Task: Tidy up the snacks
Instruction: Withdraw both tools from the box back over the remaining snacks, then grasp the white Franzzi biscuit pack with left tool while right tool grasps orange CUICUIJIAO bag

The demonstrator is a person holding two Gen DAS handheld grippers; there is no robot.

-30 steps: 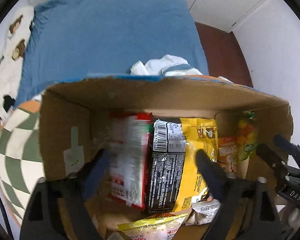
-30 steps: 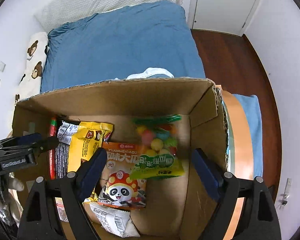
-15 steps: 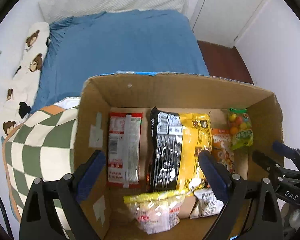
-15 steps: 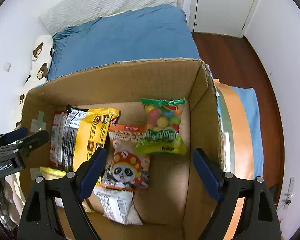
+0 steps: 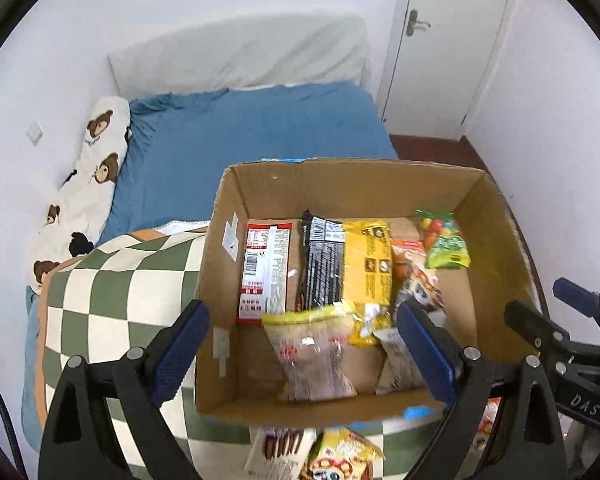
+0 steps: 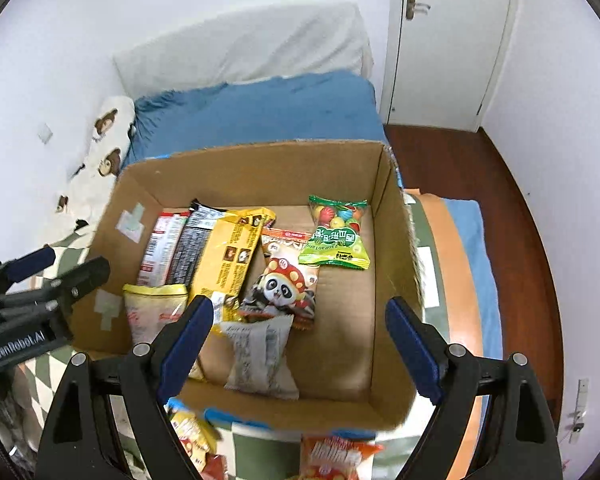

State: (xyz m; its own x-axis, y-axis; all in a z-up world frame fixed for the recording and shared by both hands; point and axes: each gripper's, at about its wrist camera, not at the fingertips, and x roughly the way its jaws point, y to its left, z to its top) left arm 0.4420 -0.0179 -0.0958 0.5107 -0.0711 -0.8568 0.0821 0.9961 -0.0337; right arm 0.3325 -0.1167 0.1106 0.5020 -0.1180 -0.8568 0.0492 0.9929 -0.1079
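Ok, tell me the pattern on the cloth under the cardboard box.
Green and white checks, clearest in the left wrist view.

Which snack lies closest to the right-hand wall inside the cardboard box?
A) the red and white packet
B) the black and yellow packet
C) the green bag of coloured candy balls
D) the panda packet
C: the green bag of coloured candy balls lies nearest the right wall of the cardboard box, with the panda packet to its left.
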